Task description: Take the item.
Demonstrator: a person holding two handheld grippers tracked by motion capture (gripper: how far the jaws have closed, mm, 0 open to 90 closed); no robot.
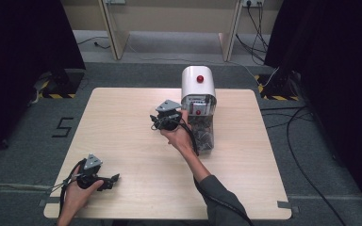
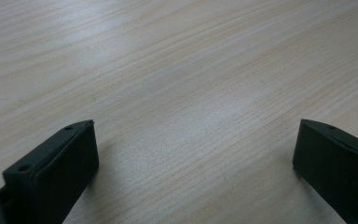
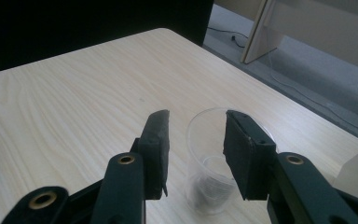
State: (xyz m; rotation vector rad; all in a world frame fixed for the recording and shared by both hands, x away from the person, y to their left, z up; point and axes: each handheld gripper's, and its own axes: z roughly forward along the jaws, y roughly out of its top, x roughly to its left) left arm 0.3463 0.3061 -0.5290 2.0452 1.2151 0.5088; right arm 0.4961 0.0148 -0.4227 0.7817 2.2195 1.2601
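A clear plastic cup stands upright on the pale wooden table. My right gripper is over it with its jaws apart. The cup sits between the black pads; the left pad is clear of the rim and the other overlaps it in the picture. In the high view the right gripper is at mid-table, just left of a white dispenser. My left gripper rests near the front left corner, jaws wide apart over bare wood.
The dispenser has a red button on its domed top and a clear lower part holding dark contents, close to the right hand. Cables trail on the floor to the right. Wooden furniture legs stand beyond the table.
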